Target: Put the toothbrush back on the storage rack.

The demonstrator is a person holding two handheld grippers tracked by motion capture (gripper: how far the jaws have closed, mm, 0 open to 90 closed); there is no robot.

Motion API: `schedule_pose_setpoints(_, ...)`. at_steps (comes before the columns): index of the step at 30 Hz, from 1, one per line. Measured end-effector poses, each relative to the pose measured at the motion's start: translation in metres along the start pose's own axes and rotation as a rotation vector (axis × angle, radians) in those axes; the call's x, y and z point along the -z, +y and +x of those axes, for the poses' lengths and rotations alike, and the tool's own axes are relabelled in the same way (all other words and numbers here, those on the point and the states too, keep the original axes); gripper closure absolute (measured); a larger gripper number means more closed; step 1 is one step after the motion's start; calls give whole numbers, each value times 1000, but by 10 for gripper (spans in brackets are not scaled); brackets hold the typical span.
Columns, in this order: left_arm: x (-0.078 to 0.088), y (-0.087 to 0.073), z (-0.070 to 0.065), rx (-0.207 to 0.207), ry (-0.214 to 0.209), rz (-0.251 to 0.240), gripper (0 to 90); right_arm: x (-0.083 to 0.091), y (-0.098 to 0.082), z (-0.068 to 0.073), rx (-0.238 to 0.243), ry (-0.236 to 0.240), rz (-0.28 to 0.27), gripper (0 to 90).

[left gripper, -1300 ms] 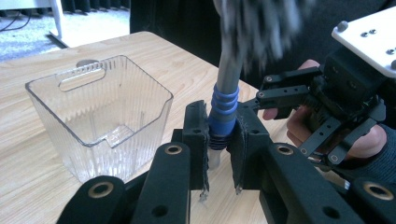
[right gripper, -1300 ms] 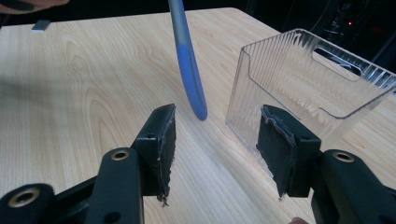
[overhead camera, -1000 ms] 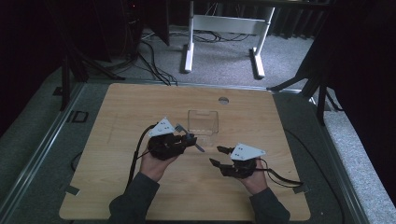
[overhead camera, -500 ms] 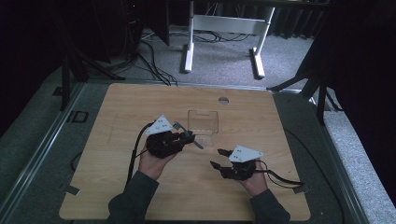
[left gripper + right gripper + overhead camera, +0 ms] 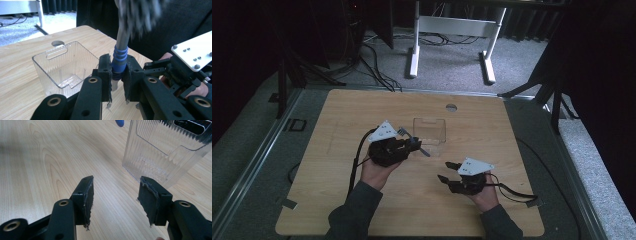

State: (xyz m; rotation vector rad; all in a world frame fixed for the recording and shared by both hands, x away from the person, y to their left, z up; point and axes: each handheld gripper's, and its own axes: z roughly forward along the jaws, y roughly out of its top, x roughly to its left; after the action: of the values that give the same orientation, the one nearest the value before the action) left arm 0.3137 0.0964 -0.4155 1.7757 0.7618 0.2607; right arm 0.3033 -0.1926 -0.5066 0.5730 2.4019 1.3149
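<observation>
- The left hand-held gripper (image 5: 117, 75) is clamped on the blue ribbed grip of a brush (image 5: 120, 56); its grey shaft rises to a blurred bristle head at the top of the left gripper view.
- In the high view that left hand-held gripper (image 5: 412, 145) sits just left of a clear plastic bin (image 5: 429, 131), with the brush (image 5: 422, 150) pointing toward the bin's front lower corner.
- The bin (image 5: 62, 67) stands upright on the wooden table (image 5: 337, 200); it has ribbed walls and a slot handle cut near its rim, and nothing can be seen inside it.
- The right hand-held gripper (image 5: 115, 195) has its jaws moderately apart with nothing between them; bare table shows in the gap, and the bin (image 5: 160, 152) stands just ahead of it.
- In the high view the right hand-held gripper (image 5: 446, 172) lies nearer the person than the bin, apart from the left one.
- A round hole (image 5: 451, 107) is cut in the table behind the bin.
- A white desk frame (image 5: 452, 30) and loose cables (image 5: 377, 65) are on the grey floor beyond.
- No readable writing or labels can be made out.
- Compared with the earlier frames, both hands and the bin sit in nearly the same places.
</observation>
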Motion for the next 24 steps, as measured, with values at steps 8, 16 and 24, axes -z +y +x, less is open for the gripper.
schedule_pose_setpoints(8,2,5,1,-4,6,-9,782,-2,-1,1,-4,3,3,452)
schedule_pose_setpoints(16,4,9,3,-1,17,-22,782,-3,-2,2,-7,4,4,452)
schedule_pose_setpoints(24,4,12,5,0,23,-31,782,-3,-2,3,-6,5,6,453)
